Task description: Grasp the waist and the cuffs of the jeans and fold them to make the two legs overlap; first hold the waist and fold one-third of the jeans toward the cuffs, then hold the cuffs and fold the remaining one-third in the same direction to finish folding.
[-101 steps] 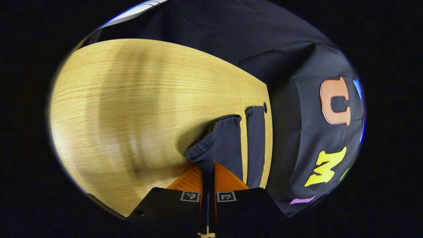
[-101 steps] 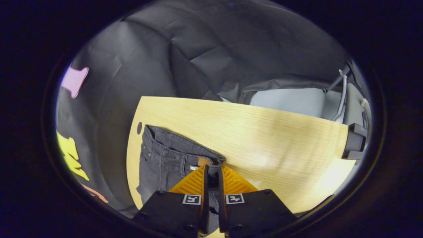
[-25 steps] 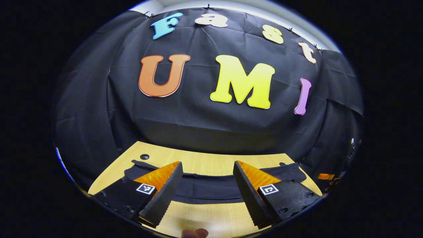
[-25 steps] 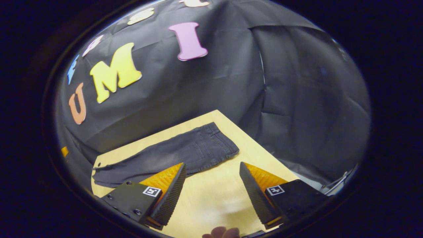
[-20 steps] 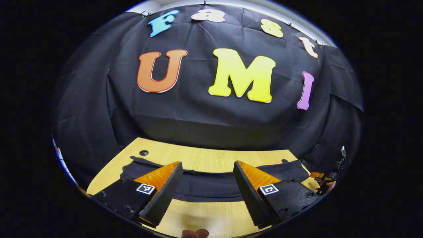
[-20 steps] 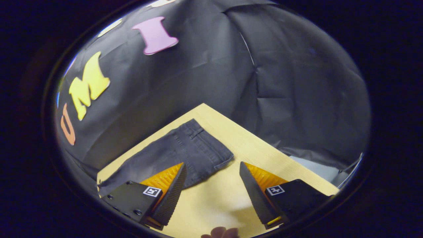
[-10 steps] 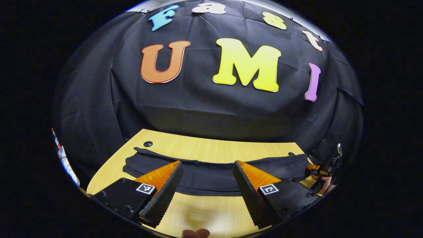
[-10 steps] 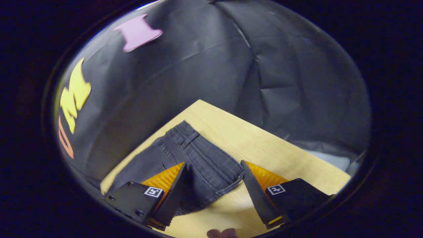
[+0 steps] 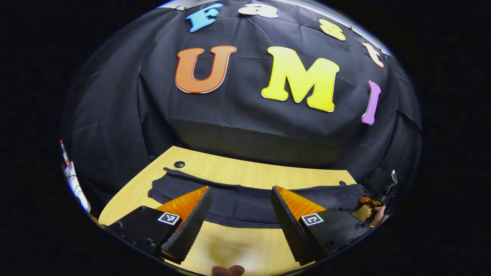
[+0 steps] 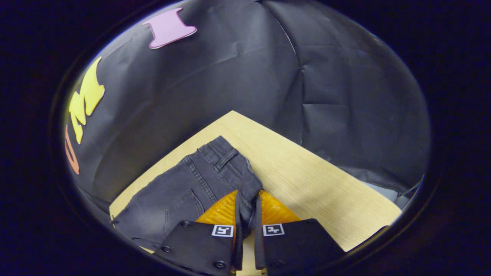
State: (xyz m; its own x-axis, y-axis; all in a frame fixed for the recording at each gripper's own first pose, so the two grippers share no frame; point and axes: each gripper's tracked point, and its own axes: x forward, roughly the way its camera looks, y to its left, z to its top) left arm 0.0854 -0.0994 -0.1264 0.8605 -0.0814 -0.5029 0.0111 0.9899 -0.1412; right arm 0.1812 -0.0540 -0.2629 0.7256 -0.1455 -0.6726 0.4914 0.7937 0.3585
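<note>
Dark grey jeans [image 10: 191, 184] are laid flat along the far edge of a pale wooden surface [image 10: 318, 191], the legs doubled one over the other. In the right gripper view, the right tongs [image 10: 245, 209] are seen clenched on the near corner of the waist [image 10: 234, 168] — the denim is pinched between both fingers, close to the surface's far right corner. In the left gripper view, the left tongs [image 9: 239, 209] are held spread wide above the near part of the surface, nothing between them, with the jeans [image 9: 245, 201] stretched beyond the fingertips. A small round hole [image 9: 179, 165] is set in the surface by the far left corner — just beside the cuffs [image 9: 161, 188].
</note>
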